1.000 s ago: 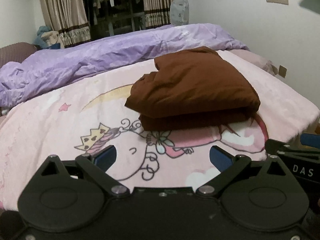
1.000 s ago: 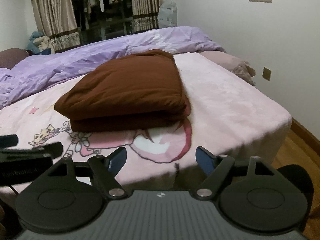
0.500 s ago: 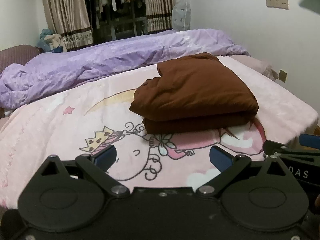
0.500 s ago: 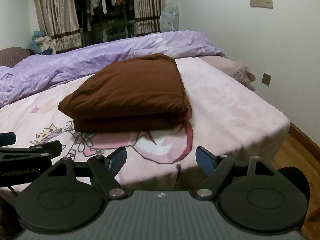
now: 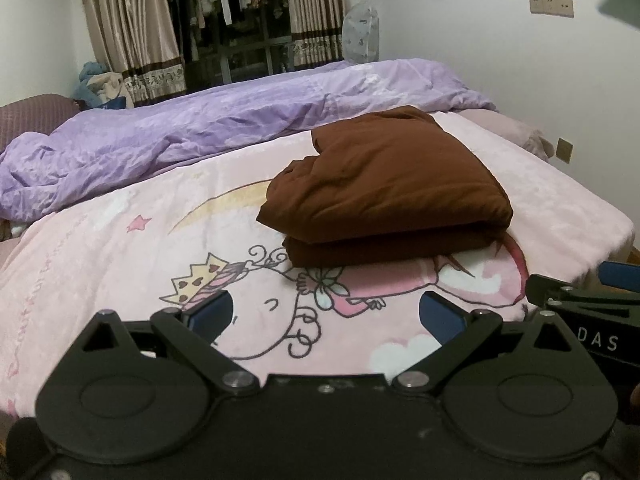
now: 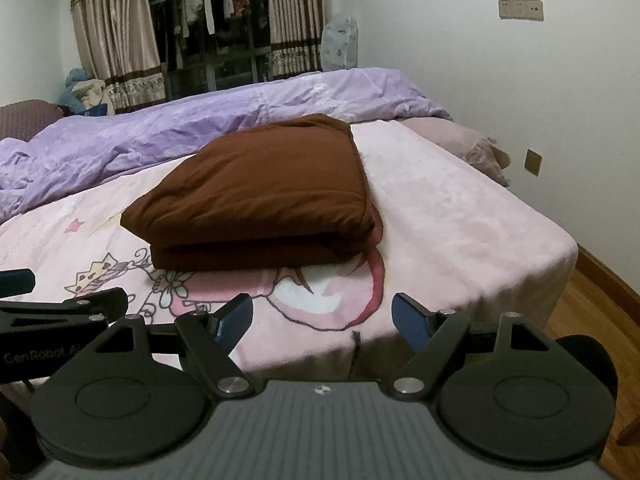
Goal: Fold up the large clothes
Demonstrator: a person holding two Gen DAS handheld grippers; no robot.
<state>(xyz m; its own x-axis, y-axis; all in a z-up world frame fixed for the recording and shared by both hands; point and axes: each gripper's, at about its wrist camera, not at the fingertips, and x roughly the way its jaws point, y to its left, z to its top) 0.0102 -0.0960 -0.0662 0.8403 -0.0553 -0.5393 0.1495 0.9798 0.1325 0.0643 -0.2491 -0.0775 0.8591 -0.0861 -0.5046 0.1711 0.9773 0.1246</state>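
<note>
A brown garment (image 5: 388,188) lies folded in a thick rectangular stack on the pink cartoon blanket (image 5: 120,264); it also shows in the right wrist view (image 6: 260,200). My left gripper (image 5: 326,316) is open and empty, held back from the stack near the bed's front edge. My right gripper (image 6: 322,322) is open and empty, at the bed's front right corner, apart from the garment. Each gripper shows at the edge of the other's view.
A crumpled purple duvet (image 5: 200,136) lies across the back of the bed. A pink pillow (image 6: 468,144) sits at the right by the wall. Wooden floor (image 6: 592,312) lies right of the bed. Curtains (image 5: 128,28) and hanging clothes are behind.
Both grippers have drawn back and slightly up from the bed; the folded garment looks a little farther away. The garment has not moved. Both grippers stay open.
</note>
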